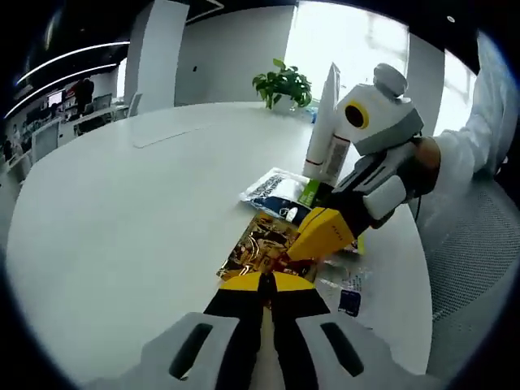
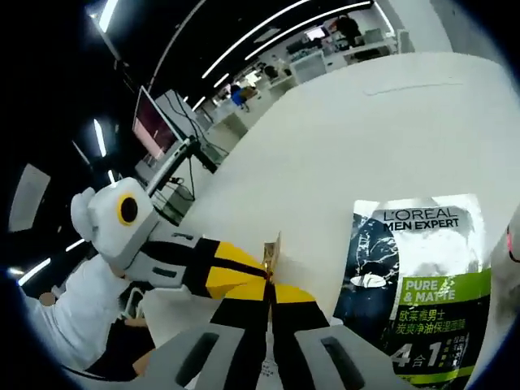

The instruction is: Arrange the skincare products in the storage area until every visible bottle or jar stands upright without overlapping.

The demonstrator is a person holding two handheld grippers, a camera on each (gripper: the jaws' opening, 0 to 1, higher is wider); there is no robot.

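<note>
We held both grippers low over the white round tabletop (image 1: pixel 122 211). In the left gripper view, our left gripper (image 1: pixel 270 282) had its yellow-tipped jaws drawn together at the edge of a gold patterned sachet (image 1: pixel 256 248) lying flat; whether they actually pinched it we could not tell. The right gripper (image 1: pixel 313 244) came in from the right with its jaws closed at the same sachet, a hand (image 1: pixel 426 158) behind it. Just beyond lay a dark and white L'Oreal Men Expert packet (image 1: pixel 272 188), and near it a white tube (image 1: pixel 329 130) stood upright. A potted plant (image 1: pixel 283 84) sat at the far edge.

In the right gripper view, our right gripper (image 2: pixel 269 286) had its jaws together, a thin gold edge of the sachet (image 2: pixel 270 252) rising between the tips. The left gripper (image 2: pixel 231 272) met it from the left. The packet (image 2: pixel 422 276) lay flat just to the right.
</note>
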